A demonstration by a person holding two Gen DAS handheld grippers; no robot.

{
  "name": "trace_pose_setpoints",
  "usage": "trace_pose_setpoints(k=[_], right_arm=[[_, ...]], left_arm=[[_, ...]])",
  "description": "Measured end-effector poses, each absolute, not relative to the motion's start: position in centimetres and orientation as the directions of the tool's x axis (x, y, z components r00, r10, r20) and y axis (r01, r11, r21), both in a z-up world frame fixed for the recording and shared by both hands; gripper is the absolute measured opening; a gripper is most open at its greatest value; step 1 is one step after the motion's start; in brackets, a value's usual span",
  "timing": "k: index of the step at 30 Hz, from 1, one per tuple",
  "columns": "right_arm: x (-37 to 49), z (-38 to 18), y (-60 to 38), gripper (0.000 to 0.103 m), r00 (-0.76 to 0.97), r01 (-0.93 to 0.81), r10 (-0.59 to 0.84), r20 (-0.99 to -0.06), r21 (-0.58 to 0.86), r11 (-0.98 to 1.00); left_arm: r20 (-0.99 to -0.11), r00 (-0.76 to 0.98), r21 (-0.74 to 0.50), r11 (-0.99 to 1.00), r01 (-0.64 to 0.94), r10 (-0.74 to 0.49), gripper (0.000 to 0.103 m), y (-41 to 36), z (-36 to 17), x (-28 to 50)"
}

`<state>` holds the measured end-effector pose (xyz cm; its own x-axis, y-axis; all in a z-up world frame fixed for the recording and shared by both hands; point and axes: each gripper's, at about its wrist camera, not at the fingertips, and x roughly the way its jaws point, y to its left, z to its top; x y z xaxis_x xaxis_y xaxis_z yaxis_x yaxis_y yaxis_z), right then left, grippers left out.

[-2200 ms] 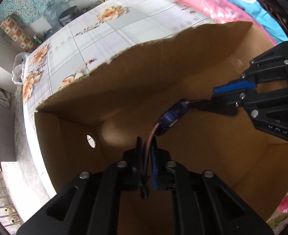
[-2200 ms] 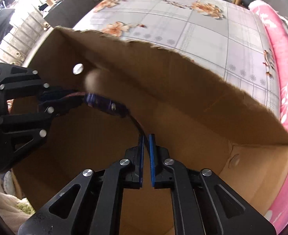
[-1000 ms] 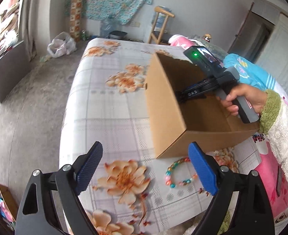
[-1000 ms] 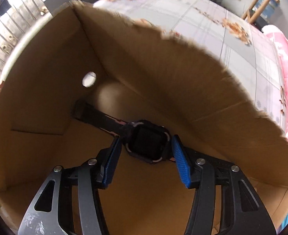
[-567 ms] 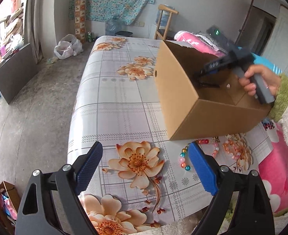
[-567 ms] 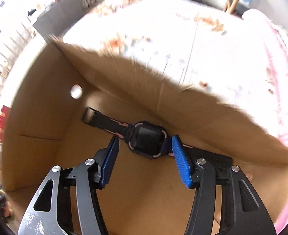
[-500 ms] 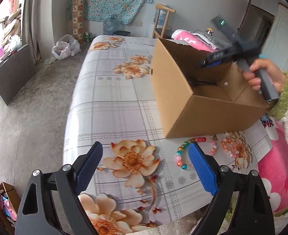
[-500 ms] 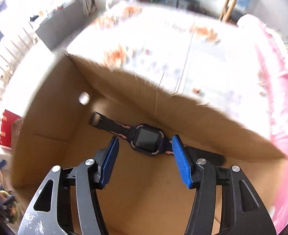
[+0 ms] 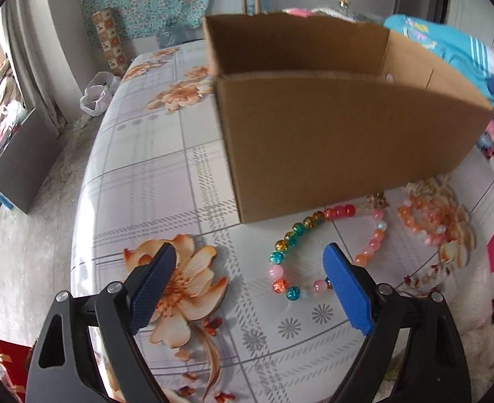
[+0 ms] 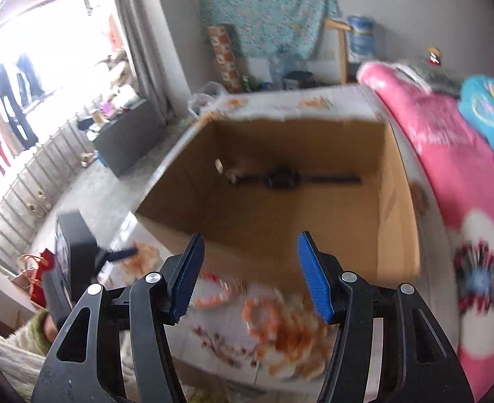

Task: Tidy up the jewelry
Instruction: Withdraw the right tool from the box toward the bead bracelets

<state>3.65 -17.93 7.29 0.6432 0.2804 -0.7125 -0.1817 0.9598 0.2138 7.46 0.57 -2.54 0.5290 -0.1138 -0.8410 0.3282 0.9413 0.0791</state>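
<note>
Two grippers' jaws wide open, watch (image 10: 282, 178) inside cardboard box (image 9: 341, 134), beaded bracelet (image 9: 317, 252) beside it

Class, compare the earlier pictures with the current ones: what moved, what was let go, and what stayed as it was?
Both tools let go of the black wristwatch, which now lies flat on the brown cardboard box floor. The right tool pulled up and out, open; the left tool backed off to hover open near the multicoloured bead bracelet. The box, bracelet and floral tablecloth stayed put.
</note>
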Motion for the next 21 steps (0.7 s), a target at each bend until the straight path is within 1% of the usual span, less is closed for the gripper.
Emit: trace_pose_setpoints(k=[1, 2, 4, 9, 12, 13, 18, 21], right_arm=[[2.7, 5.7, -17.7, 0.055, 0.626, -0.151, 0.261, -0.735, 0.214, 0.965], [1.9, 4.8, -18.1, 0.055, 0.616, -0.129, 0.25, -0.747, 0.218, 0.967], [1.1, 3.4, -17.9, 0.055, 0.601, -0.087, 0.227, -0.767, 0.219, 0.972], [0.5, 1.9, -17.9, 0.055, 0.566, -0.059, 0.274, -0.778, 0.293, 0.954], [0.6, 1.7, -17.5, 0.055, 0.565, -0.075, 0.289, -0.773, 0.301, 0.951], [0.5, 1.5, -17.2, 0.055, 0.565, -0.083, 0.297, -0.77, 0.305, 0.949], [1.2, 0.5, -14.9, 0.055, 0.545, -0.148, 0.372, -0.751, 0.351, 0.925], [1.6, -0.3, -13.3, 0.055, 0.521, -0.191, 0.407, -0.75, 0.362, 0.913]], left_arm=[[-0.846, 0.525, 0.098, 0.937, 0.335, -0.099, 0.087, 0.2, -2.9, 7.5], [-0.85, 0.522, 0.132, 0.93, 0.344, -0.072, 0.087, -0.3, -3.5, 7.4], [-0.843, 0.536, 0.161, 0.926, 0.341, -0.051, 0.087, -0.8, -3.8, 7.1], [-0.854, 0.516, 0.147, 0.919, 0.367, -0.07, 0.089, -0.5, -4.1, 5.5], [-0.858, 0.51, 0.148, 0.919, 0.366, -0.065, 0.095, 0.4, -4.1, 4.5], [-0.861, 0.505, 0.142, 0.923, 0.358, -0.063, 0.098, 0.8, -4.2, 4.3], [-0.874, 0.469, 0.015, 0.955, 0.296, -0.131, 0.099, 2.8, -5.0, 4.5], [-0.872, 0.475, 0.029, 0.955, 0.295, -0.12, 0.099, 2.6, -5.1, 4.4]])
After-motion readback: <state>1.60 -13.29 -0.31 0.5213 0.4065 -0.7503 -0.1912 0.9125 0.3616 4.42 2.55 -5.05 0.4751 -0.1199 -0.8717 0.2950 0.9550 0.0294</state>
